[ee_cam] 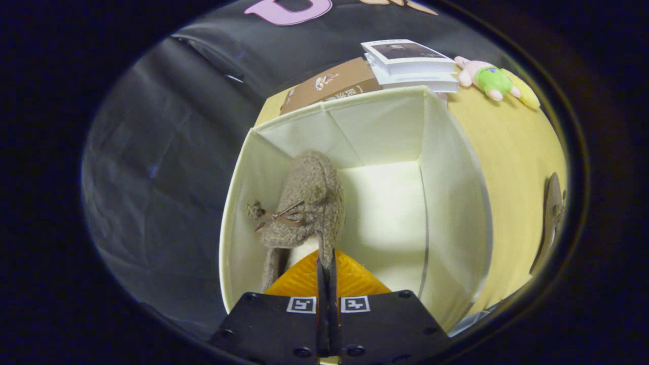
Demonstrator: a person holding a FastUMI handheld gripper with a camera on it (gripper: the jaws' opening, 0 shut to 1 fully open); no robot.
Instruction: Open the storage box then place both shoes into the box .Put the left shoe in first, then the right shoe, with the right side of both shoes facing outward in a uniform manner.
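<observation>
An open cream storage box (pixel 456 203) stands on a yellow table, seen from above. Inside it, against its left wall, hangs a fuzzy brown shoe (pixel 309 203) with a small bow and pompom. My gripper (pixel 327 263) is shut on the shoe's heel rim, the fingers pressed together with the fabric pinched between them. The box floor to the right of the shoe is bare. A second brown shoe (pixel 552 218) lies on the table beyond the box's right wall, seen only in part.
The yellow table (pixel 512 142) carries a brown book (pixel 329 83) and a stack of white books (pixel 410 63) behind the box. A pink and green plush toy (pixel 489 78) lies at the far right, beside a yellow item.
</observation>
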